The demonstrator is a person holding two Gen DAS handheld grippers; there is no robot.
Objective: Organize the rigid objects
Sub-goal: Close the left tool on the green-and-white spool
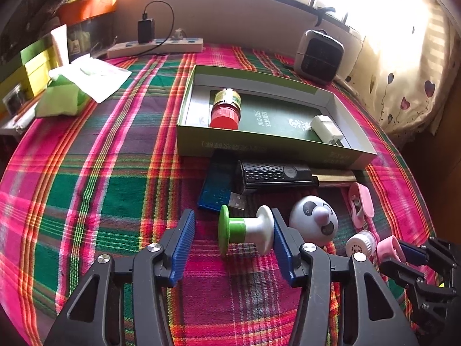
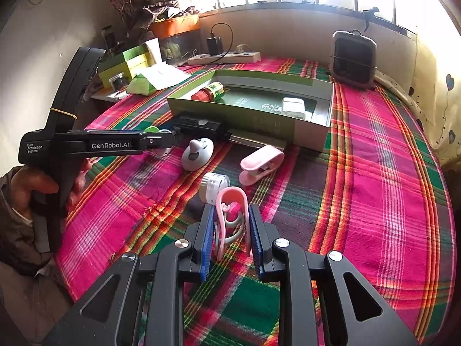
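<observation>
Left gripper wide around green-white spool, no clamp yet | right gripper clamps pink clip | we count 2 items in box, about 7 left outside

Your work surface is a table under a plaid cloth of pink, green and purple. Directly on it you have an open green box, a blue card and a black remote just before it, a green-and-white spool, a panda ball, a pink clip, a small white jar, a power strip and a small heater.
</observation>
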